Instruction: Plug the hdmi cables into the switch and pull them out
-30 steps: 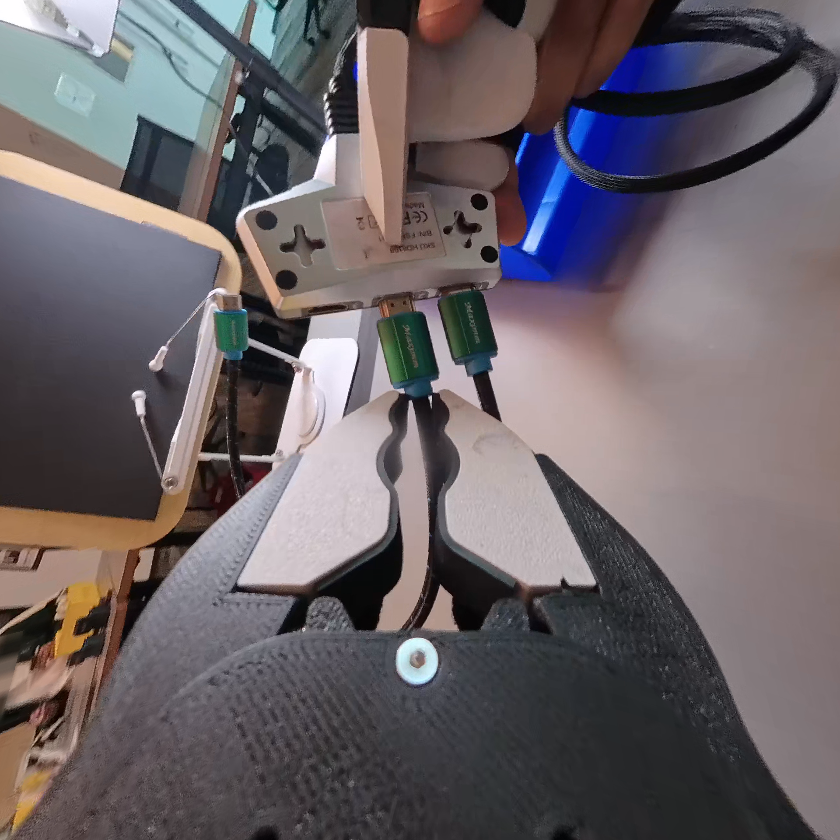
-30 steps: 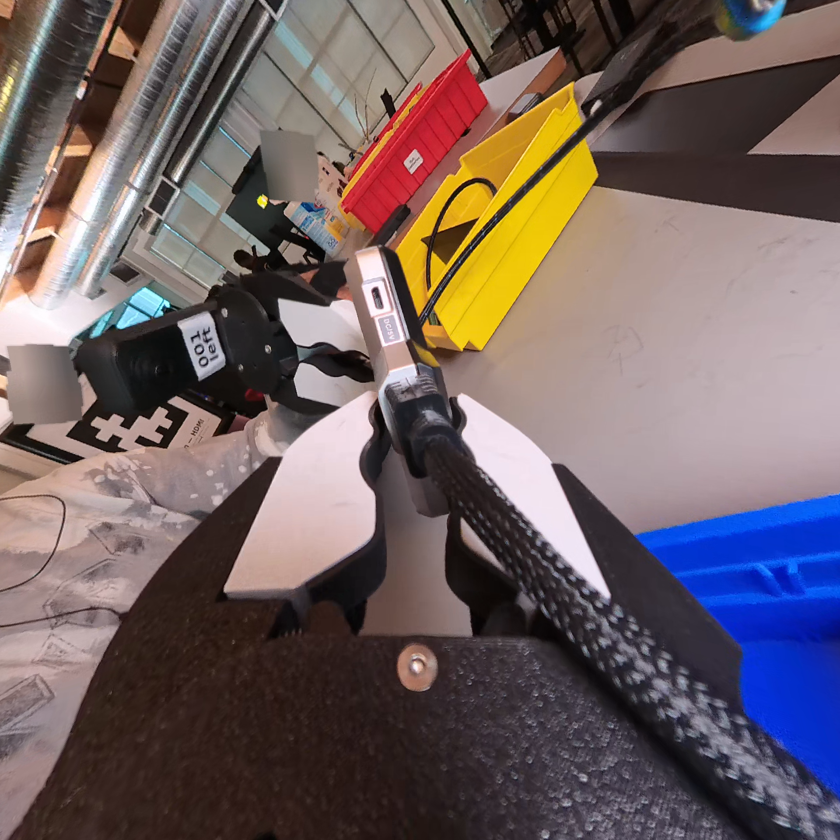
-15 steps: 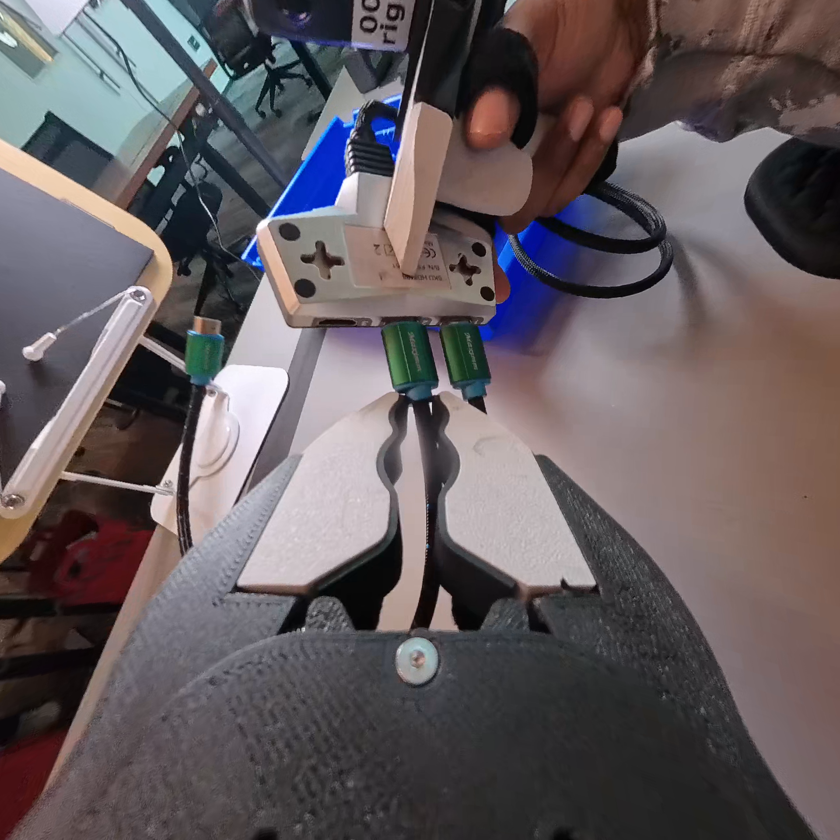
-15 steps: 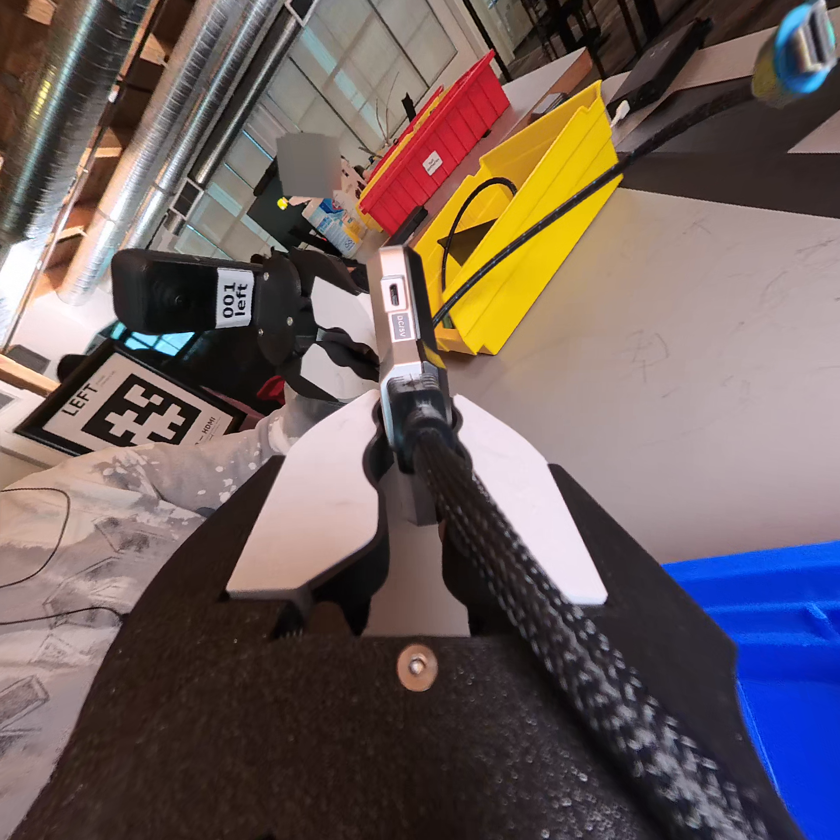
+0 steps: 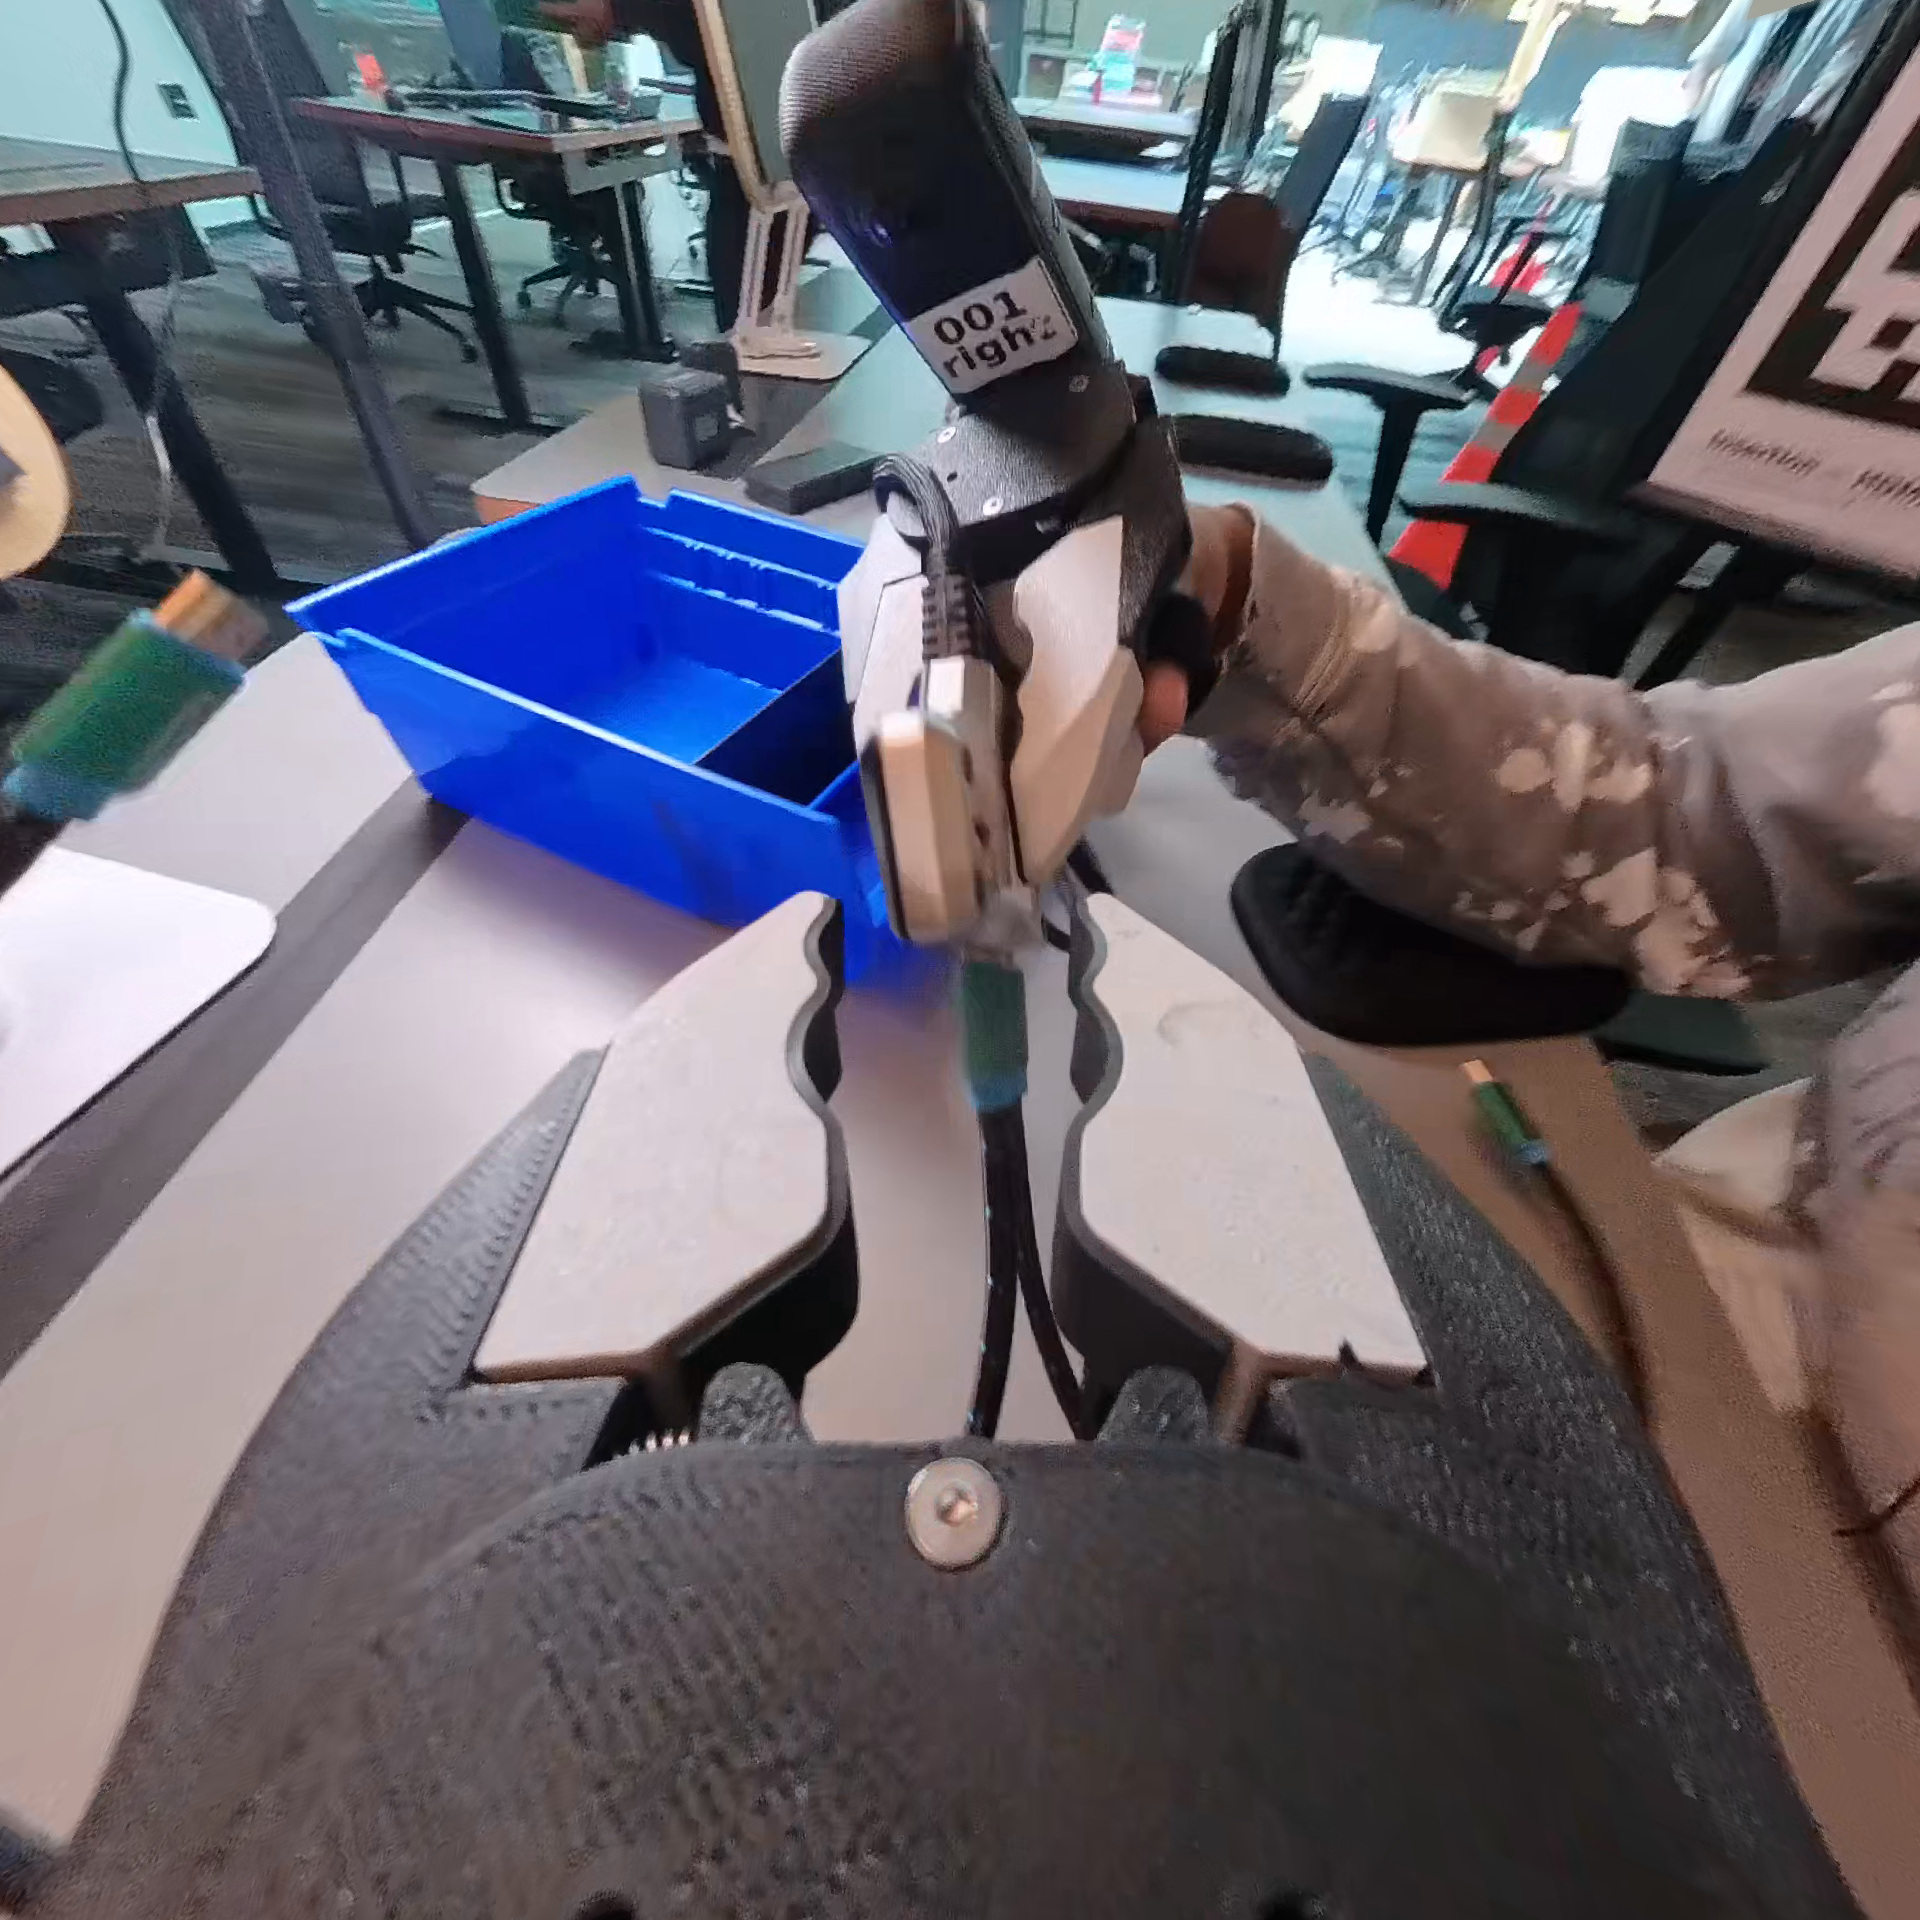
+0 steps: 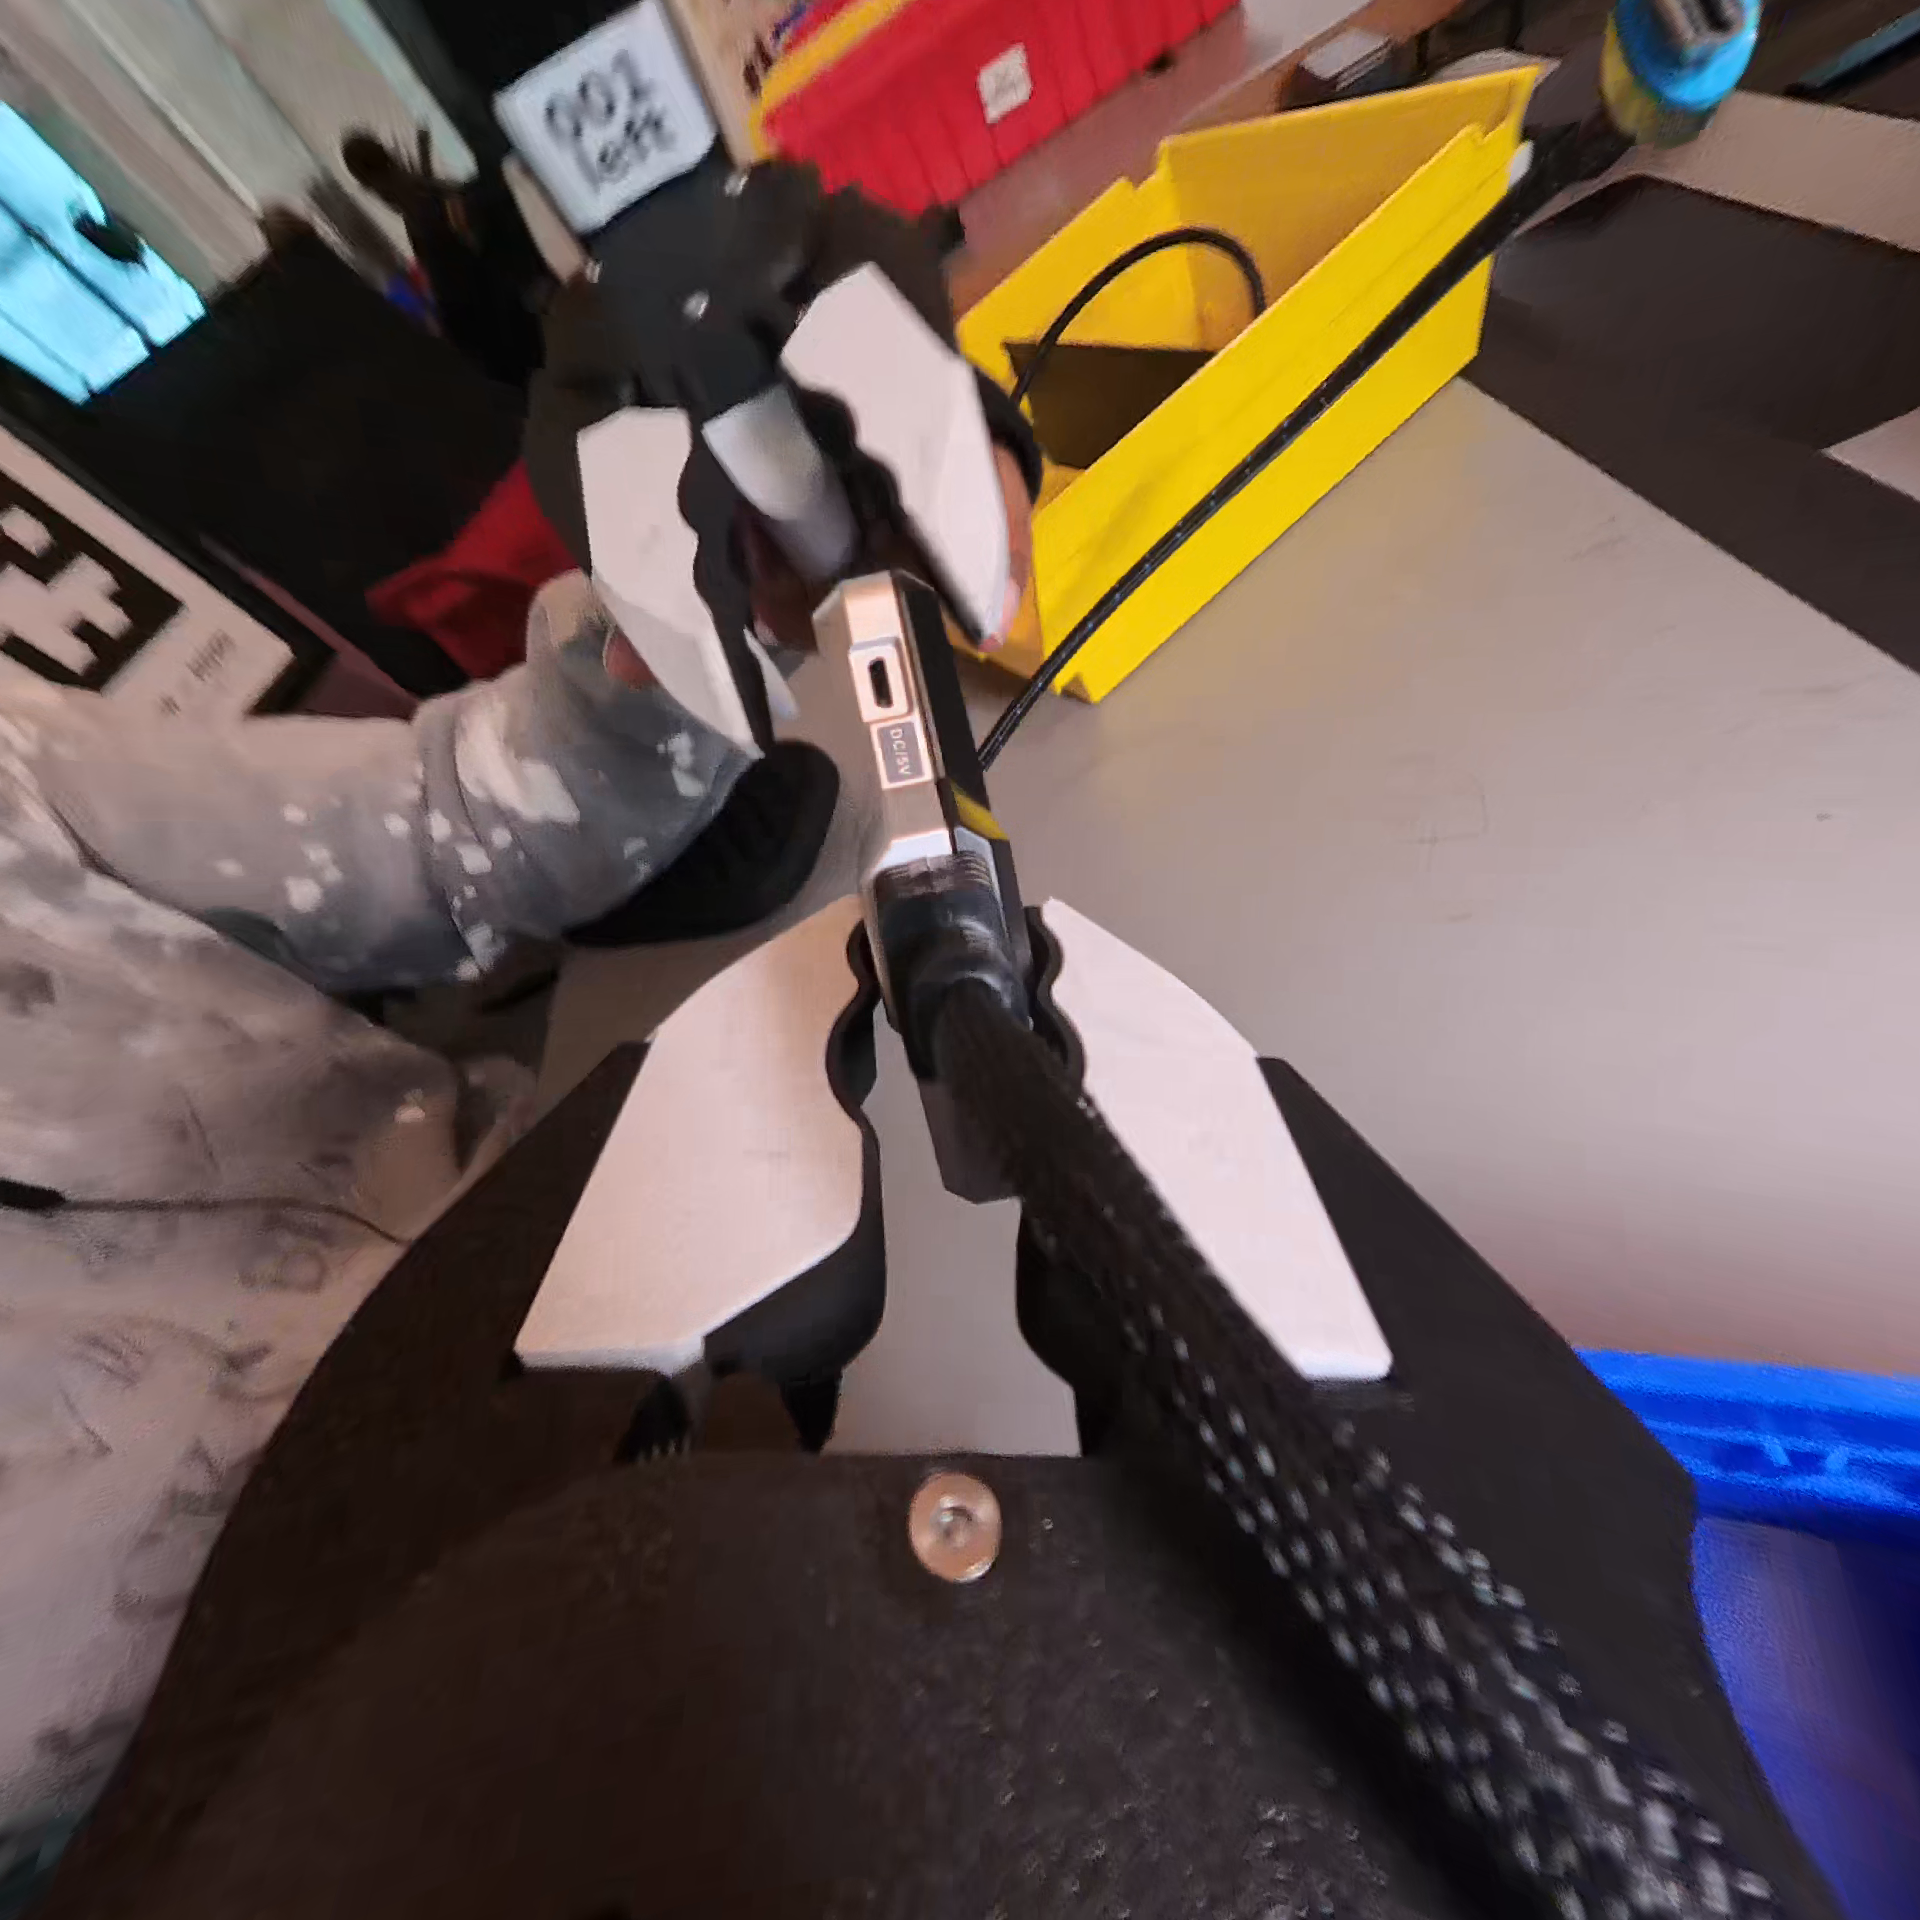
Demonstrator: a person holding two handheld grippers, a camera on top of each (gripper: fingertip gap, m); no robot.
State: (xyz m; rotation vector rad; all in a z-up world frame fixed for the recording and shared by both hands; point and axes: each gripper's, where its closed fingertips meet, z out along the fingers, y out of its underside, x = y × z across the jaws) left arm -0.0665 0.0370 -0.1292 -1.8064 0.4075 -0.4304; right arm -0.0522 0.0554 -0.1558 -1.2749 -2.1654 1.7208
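Released by the now-parted left gripper, the stiff green plug (best gripped mid-shell) is seated while the switch is clamped by the right gripper.

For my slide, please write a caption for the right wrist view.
Right gripper holds the HDMI switch over the table while the open left gripper faces it.

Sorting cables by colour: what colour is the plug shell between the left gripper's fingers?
Green, with a blue collar, on the HDMI plug; the left wrist view shows it best.
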